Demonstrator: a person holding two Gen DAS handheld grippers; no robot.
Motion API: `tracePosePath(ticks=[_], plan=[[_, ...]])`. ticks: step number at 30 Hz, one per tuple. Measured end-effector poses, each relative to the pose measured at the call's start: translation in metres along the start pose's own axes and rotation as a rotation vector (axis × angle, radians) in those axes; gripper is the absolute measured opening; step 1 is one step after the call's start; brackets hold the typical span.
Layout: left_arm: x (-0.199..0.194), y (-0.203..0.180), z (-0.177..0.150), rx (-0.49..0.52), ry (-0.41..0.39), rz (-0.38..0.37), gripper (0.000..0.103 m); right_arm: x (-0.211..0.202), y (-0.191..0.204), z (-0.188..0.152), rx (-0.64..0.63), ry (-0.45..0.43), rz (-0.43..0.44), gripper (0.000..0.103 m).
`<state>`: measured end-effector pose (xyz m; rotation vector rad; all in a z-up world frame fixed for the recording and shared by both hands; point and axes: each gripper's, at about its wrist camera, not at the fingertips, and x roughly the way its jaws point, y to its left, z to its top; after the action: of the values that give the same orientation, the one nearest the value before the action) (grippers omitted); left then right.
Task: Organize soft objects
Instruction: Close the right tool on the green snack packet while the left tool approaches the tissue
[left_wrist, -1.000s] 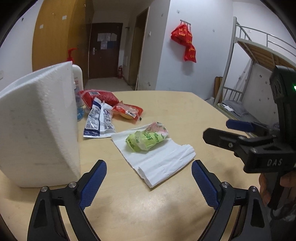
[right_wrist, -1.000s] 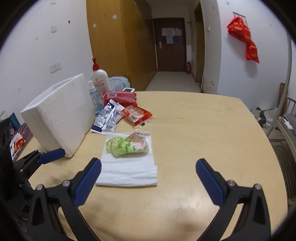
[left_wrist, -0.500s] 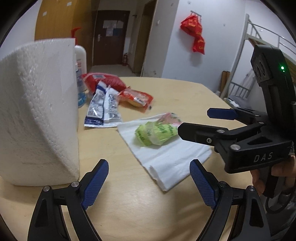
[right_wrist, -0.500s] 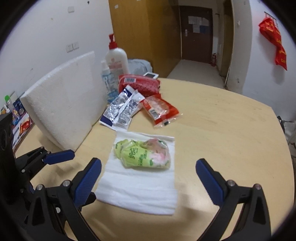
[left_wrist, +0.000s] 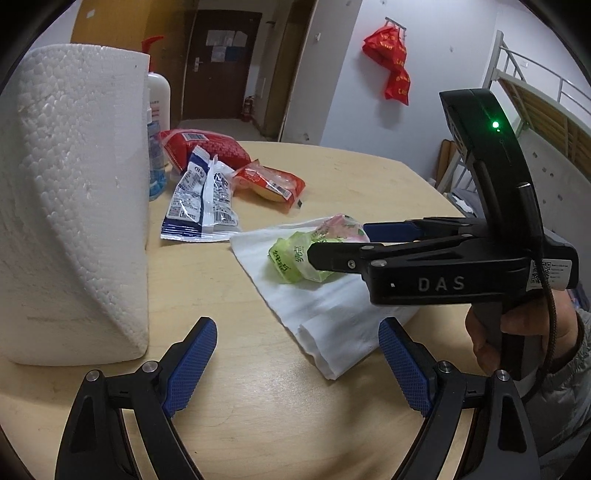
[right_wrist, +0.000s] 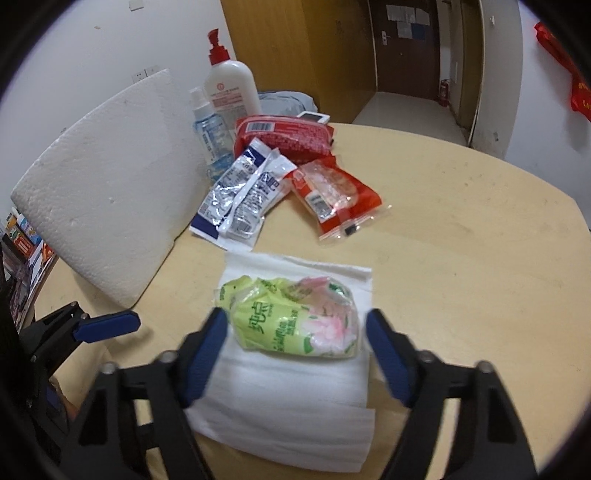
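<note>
Straddling one green tissue pack (right_wrist: 295, 325), right claw (right_wrist: 295, 354) closing, ungripped; left claw (left_wrist: 295, 365) released.

A pale wood counter (right_wrist: 461, 229) is seen, with a foam block (right_wrist: 110, 206) left, snack packets (right_wrist: 332, 195) and bottles (right_wrist: 229, 85) far, and a folded white cloth (right_wrist: 288, 398) near.

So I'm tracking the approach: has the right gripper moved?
Yes. The right gripper came forward over the tissue, jaws closing around the green pack.
</note>
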<state>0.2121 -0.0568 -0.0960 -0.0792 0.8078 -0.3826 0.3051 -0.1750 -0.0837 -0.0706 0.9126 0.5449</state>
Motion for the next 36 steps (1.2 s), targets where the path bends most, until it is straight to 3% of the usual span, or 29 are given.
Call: tracePosePath(ticks=[5, 7, 9, 13, 25, 36], plan=[[0.001, -0.002, -0.001, 0.006, 0.000, 0.004, 0.090, 0.006, -0.003, -0.001, 0.016, 0.019, 0.016, 0.051], [0.000, -0.001, -0.001, 0.004, -0.013, 0.009, 0.090, 0.005, -0.004, -0.001, 0.024, 0.013, 0.027, 0.036], [-0.001, 0.000, -0.001, 0.002, -0.023, 0.007, 0.090, 0.004, -0.006, -0.001, 0.030, 0.010, 0.038, 0.028], [-0.003, -0.002, -0.002, 0.010, -0.036, 0.017, 0.090, 0.002, -0.006, -0.003, 0.044, -0.002, 0.043, 0.020], [-0.006, -0.006, -0.002, 0.022, -0.054, 0.019, 0.090, -0.041, -0.014, -0.008, 0.099, -0.107, 0.083, 0.016], [-0.004, -0.015, -0.002, 0.044, -0.054, 0.029, 0.090, -0.080, -0.040, -0.036, 0.172, -0.164, 0.024, 0.016]])
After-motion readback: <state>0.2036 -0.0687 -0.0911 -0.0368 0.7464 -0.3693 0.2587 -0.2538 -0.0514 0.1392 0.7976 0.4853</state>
